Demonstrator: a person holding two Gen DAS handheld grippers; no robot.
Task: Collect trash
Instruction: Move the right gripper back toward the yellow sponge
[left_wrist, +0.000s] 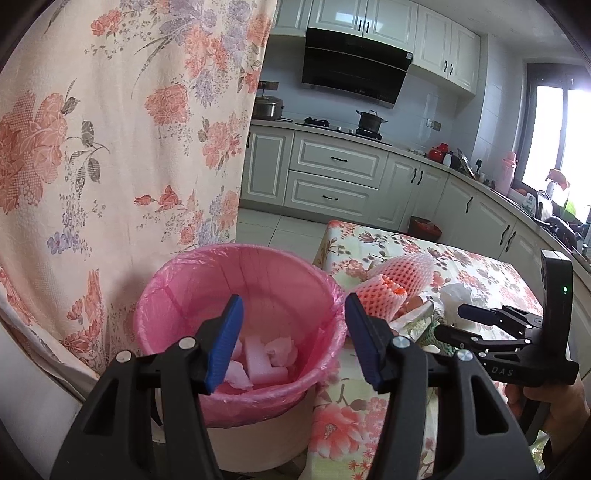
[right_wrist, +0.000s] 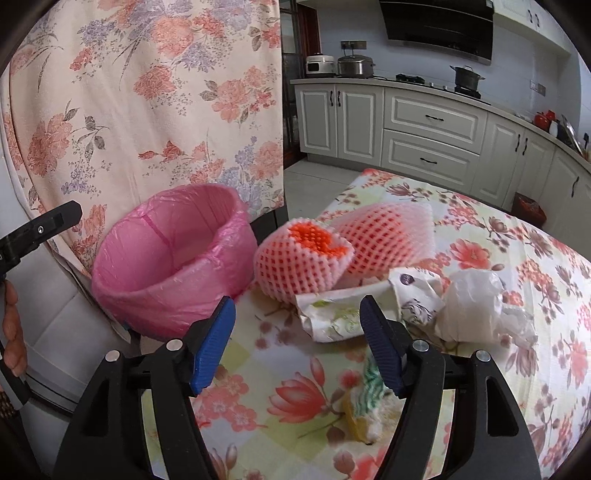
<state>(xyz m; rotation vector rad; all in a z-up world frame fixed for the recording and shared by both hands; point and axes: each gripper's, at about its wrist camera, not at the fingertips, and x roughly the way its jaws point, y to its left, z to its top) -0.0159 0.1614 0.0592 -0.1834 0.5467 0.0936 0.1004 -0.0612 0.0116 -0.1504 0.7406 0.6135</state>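
Both my left fingers (left_wrist: 293, 339) and right fingers (right_wrist: 297, 341) gape wide, empty. Crumpled wrapper (right_wrist: 334, 314) lies just beyond my right fingers; bin (right_wrist: 173, 258) beyond-left. Closing early, I might pinch the desk's cloth (right_wrist: 517, 258) instead.

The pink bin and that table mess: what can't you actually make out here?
- Bin bottom: left view, gripper fingers cover part of the white scraps.
- Yellow-green item: right view, blurred, partly behind the right gripper.
- Crumpled wrapper print: too small.
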